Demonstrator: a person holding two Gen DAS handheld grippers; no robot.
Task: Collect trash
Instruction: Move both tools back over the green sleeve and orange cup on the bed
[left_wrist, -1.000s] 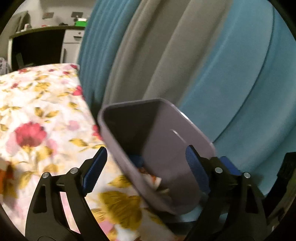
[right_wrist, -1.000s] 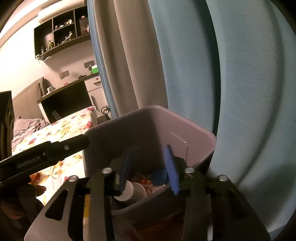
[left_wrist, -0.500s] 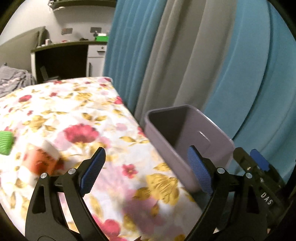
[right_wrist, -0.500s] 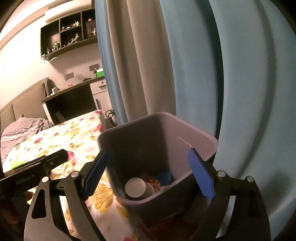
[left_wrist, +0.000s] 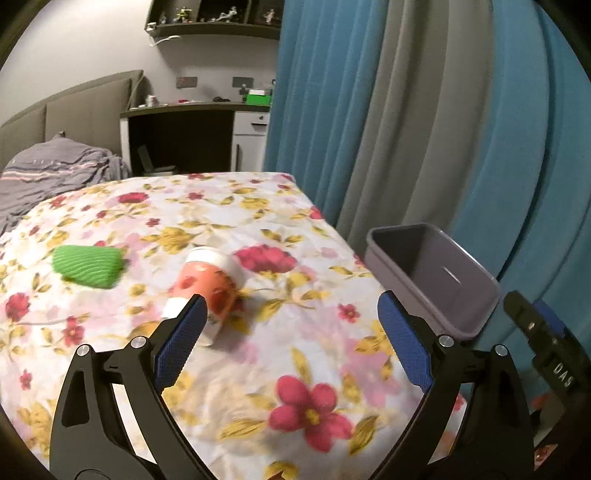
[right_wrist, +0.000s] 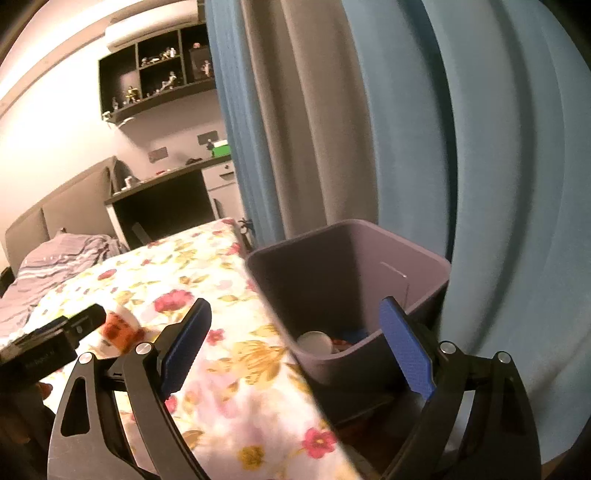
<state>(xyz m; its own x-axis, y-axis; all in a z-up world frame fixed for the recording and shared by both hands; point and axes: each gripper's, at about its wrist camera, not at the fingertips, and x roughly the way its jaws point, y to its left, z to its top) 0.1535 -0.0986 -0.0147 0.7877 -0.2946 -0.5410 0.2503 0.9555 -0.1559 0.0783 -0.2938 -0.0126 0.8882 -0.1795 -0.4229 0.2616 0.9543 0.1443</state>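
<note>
Orange cup (left_wrist: 210, 284) lies beyond left gripper's (left_wrist: 291, 339) opening jaws.

Floral bedspread (left_wrist: 229, 206), blue and grey curtains (left_wrist: 388, 110), dark desk (left_wrist: 181, 140).

The cup (left_wrist: 208, 286) on the bed (left_wrist: 229, 229) is smeared by blur, its print unreadable, and a blue pad (left_wrist: 181, 341) hides its lower end. The bin's (right_wrist: 354, 280) near wall hides most of its contents; a white lid (right_wrist: 314, 341) shows. Shelf figurines (right_wrist: 162, 79) are too small to tell. Lettering on the left gripper (right_wrist: 44, 350) is illegible.
</note>
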